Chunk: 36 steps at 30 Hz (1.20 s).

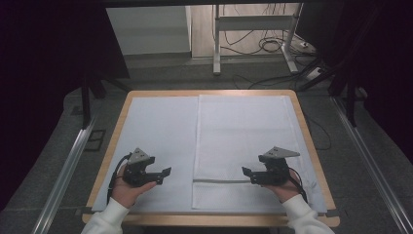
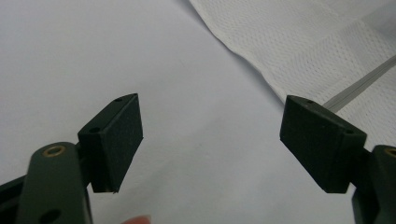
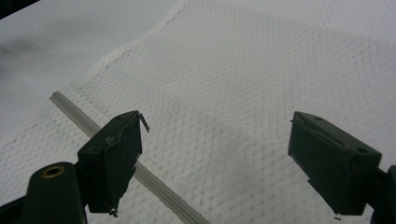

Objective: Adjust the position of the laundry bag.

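Left tongs (image 1: 164, 176) released, right tongs (image 1: 247, 174) released over mesh bag (image 1: 243, 141), zipper (image 1: 221, 181)

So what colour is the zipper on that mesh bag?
Grey zipper, on the white mesh bag; right gripper view.

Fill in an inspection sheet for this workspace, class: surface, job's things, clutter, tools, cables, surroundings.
Surface: wooden table under a white cover.
Job's things: white mesh bag lying flat on the right half, grey zip near its front.
Clutter: nothing seen.
Tools: left tool open over the cover; right tool open over the bag.
Cables: one trails from each tool; a tangle on the floor.
Surroundings: desk frame, floor rails.
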{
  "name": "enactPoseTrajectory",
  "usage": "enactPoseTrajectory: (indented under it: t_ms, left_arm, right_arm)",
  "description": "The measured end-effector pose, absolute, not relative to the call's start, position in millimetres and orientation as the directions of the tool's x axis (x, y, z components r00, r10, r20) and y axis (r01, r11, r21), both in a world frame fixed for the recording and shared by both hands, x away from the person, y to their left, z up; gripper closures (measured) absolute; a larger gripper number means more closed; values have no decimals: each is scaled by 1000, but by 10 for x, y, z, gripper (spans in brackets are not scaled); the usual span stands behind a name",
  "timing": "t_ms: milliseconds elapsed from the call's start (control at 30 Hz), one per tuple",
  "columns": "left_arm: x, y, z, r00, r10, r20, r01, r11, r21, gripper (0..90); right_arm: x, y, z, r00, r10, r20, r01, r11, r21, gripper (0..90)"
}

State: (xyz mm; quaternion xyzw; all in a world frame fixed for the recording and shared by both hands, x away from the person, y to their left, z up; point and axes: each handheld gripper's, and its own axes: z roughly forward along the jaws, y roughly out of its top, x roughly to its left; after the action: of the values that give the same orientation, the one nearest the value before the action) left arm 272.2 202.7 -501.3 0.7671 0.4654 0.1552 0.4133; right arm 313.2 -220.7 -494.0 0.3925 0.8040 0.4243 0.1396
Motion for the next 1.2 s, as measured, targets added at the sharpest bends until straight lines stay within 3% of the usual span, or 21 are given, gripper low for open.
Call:
enactPoseTrajectory:
  t_ms: [533,1200]
  left_arm:
    - [2634,1989,-4934,511,848,-139,588,-226,777,213]
    - [2667,1888,-4848,500,841,-209,649,-203,733,258]
  right_arm:
    - [3107,-2290,-4972,-646,758,89,509,341,791,195]
    - [3086,-2321,-4976,-634,769,75,515,348,783,204]
